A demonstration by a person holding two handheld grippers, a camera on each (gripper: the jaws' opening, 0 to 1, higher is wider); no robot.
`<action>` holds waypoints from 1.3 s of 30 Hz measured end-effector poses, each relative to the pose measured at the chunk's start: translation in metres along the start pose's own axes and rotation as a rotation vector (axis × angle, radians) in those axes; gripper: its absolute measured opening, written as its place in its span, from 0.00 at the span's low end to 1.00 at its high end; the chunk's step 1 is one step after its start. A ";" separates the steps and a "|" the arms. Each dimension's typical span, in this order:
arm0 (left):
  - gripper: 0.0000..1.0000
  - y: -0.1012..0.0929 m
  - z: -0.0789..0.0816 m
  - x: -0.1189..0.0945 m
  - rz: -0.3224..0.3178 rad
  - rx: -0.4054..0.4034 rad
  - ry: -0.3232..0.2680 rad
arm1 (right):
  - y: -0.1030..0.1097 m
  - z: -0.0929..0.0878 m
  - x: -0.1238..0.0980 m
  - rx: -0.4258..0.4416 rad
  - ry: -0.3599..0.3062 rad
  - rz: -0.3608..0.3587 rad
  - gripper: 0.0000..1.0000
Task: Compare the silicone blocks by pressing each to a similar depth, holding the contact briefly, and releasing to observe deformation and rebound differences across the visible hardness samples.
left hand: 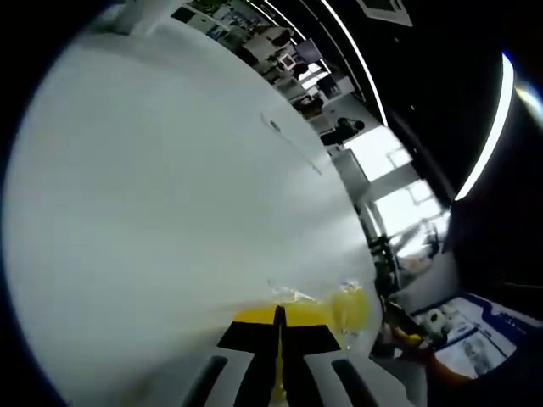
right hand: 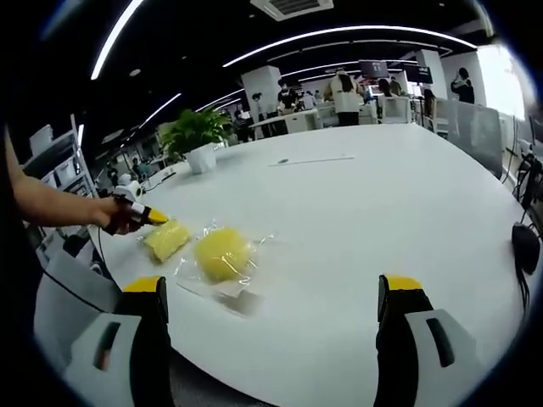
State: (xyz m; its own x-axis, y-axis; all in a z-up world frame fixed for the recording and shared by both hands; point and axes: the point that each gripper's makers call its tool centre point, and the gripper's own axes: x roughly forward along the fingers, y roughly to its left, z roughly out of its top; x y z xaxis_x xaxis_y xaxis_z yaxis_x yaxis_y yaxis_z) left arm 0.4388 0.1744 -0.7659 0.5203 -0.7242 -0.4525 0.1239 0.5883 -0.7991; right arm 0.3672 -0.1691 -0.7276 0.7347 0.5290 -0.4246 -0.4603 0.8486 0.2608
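While the left hand-held gripper (left hand: pixel 278 356) sat with its jaws clenched together, tips against a yellow silicone block (left hand: pixel 344 307) in clear wrap, the press-and-hold step on that sample looked to be in hand. From the right gripper view the same tool (right hand: pixel 142 214) showed at the far left, held by a person's hand (right hand: pixel 119 214), its tip touching the flatter yellow block (right hand: pixel 167 239) near the bench (right hand: pixel 365 220) edge. I could not tell how deep the press went.

The right hand-held gripper (right hand: pixel 271 318) hung released, jaws wide apart, above the near edge of the bench and touching nothing.

Just beside the flatter block lay a rounder yellow block (right hand: pixel 224 253), also in crinkled clear wrap, apart from both tools. Both samples looked soft and glossy through the film; hardness difference could not be judged by sight.

Next move, as I judged it: lift off, watch the rebound, then shift to the rounder block and press to a similar depth. Loose wrap might slide or mask the dent.

Farther back stood a potted plant (right hand: pixel 197 134), then people at desks.
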 end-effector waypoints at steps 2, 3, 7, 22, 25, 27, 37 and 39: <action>0.00 -0.005 0.002 -0.004 -0.005 0.000 -0.005 | 0.001 0.000 -0.002 -0.002 -0.008 0.001 0.97; 0.00 -0.008 0.004 -0.005 -0.015 0.039 -0.015 | 0.001 -0.001 -0.002 -0.002 -0.009 0.001 0.97; 0.00 -0.021 0.002 -0.008 -0.028 0.071 -0.010 | -0.001 -0.005 -0.004 0.001 -0.004 0.006 0.97; 0.00 -0.040 0.005 -0.017 -0.078 0.043 -0.062 | 0.000 0.001 -0.011 -0.007 -0.007 0.023 0.97; 0.00 -0.046 0.006 -0.020 -0.084 0.065 -0.067 | 0.002 -0.001 -0.010 -0.016 0.003 0.030 0.97; 0.00 -0.047 0.008 -0.022 -0.069 0.136 -0.079 | 0.004 -0.004 -0.009 -0.023 0.016 0.035 0.97; 0.00 -0.070 0.010 -0.027 -0.115 0.168 -0.116 | 0.007 -0.002 -0.004 -0.019 0.018 0.048 0.96; 0.00 -0.075 0.009 -0.028 -0.107 0.241 -0.111 | 0.008 -0.001 -0.003 -0.016 0.014 0.049 0.96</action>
State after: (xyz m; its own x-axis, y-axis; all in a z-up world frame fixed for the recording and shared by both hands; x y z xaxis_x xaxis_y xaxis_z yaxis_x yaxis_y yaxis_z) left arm 0.4228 0.1535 -0.6898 0.5809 -0.7511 -0.3137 0.3739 0.5886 -0.7168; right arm 0.3608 -0.1635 -0.7247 0.7041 0.5696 -0.4239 -0.5035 0.8215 0.2676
